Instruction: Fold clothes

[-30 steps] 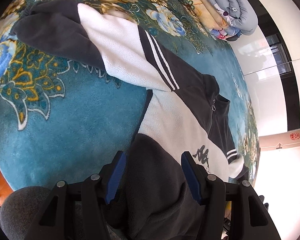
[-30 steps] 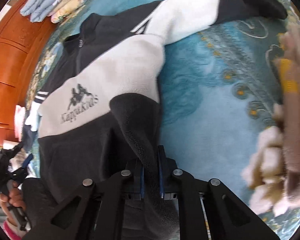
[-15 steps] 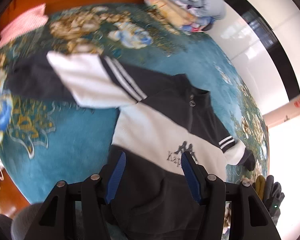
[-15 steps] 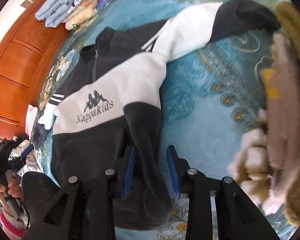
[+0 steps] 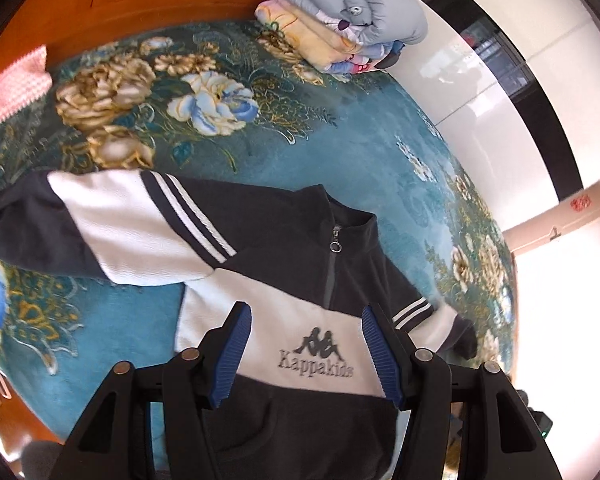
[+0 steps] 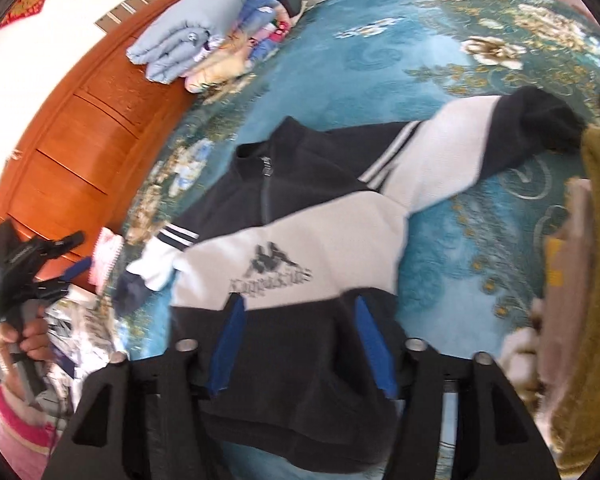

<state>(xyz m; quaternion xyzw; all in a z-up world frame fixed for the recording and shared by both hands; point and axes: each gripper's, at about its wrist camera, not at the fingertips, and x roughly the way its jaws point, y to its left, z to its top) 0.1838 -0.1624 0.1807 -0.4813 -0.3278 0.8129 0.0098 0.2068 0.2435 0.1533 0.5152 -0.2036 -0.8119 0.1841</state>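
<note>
A navy and white fleece zip sweater (image 5: pixel 292 264) lies face up on a teal floral blanket (image 5: pixel 340 152), both sleeves spread out sideways. Its logo panel (image 6: pixel 276 268) shows in the right wrist view, blurred. My left gripper (image 5: pixel 304 320) hangs open above the chest, nothing between its blue pads (image 5: pixel 232 352). My right gripper (image 6: pixel 298 308) is also open, raised over the dark hem (image 6: pixel 300 380), holding nothing. The left gripper (image 6: pixel 32 264) shows in the right wrist view too, at the far left in a person's hand.
A stack of folded quilts (image 5: pixel 340 20) sits at the blanket's far end by a wooden headboard (image 6: pixel 80 140). A pink knit item (image 5: pixel 12 84) lies at the left. Tan and mustard clothes (image 6: pixel 572 300) are piled at the right edge. White tiled floor (image 5: pixel 500 100) lies beyond.
My right gripper let go of the dark hem fold and opened wide. Both grippers rose and pulled back, so more of the sweater shows.
</note>
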